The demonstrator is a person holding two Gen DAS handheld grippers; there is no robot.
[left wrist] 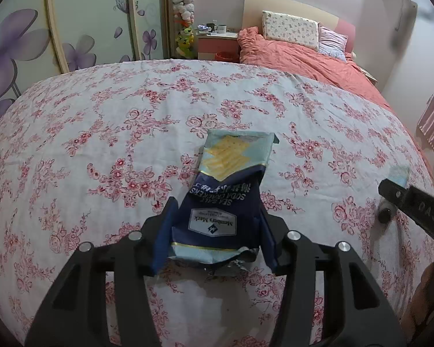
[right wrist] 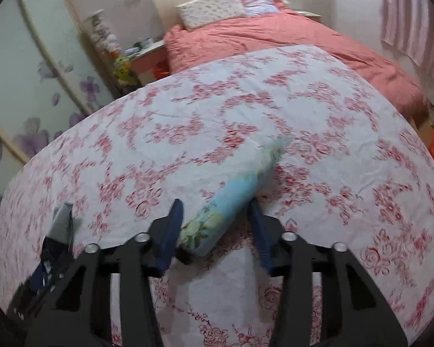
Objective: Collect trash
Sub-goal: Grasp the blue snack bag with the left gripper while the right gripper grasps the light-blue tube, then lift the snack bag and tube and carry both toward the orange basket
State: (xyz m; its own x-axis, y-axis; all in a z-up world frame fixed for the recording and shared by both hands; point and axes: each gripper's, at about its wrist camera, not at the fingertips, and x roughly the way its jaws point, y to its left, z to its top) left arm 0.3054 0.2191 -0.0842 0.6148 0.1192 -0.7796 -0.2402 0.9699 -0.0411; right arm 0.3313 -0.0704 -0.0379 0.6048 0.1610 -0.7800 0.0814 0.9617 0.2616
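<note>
Floral pink-and-white cloth covers the surface (left wrist: 101, 133); beyond it, a bed with a salmon-coloured quilt (left wrist: 303, 55) and a wardrobe with purple flower doors (left wrist: 29, 43) to the left.

Left gripper (left wrist: 215, 225): its blue-padded fingers (left wrist: 166, 231) are clamped on a dark-blue and pale-blue foil soda cracker packet (left wrist: 225, 185). Both pads press the packet's sides; its torn end lies between the finger bases, the rest stretches out ahead over the cloth.

Right gripper (right wrist: 217, 225): a rolled pale-blue wrapper with a green leaf print (right wrist: 231, 196) lies between the fingers, slanting ahead and to the right. Left pad touches its near end; right pad stands just beside it, contact unclear through blur. Cannot tell whether it is gripped.
</note>
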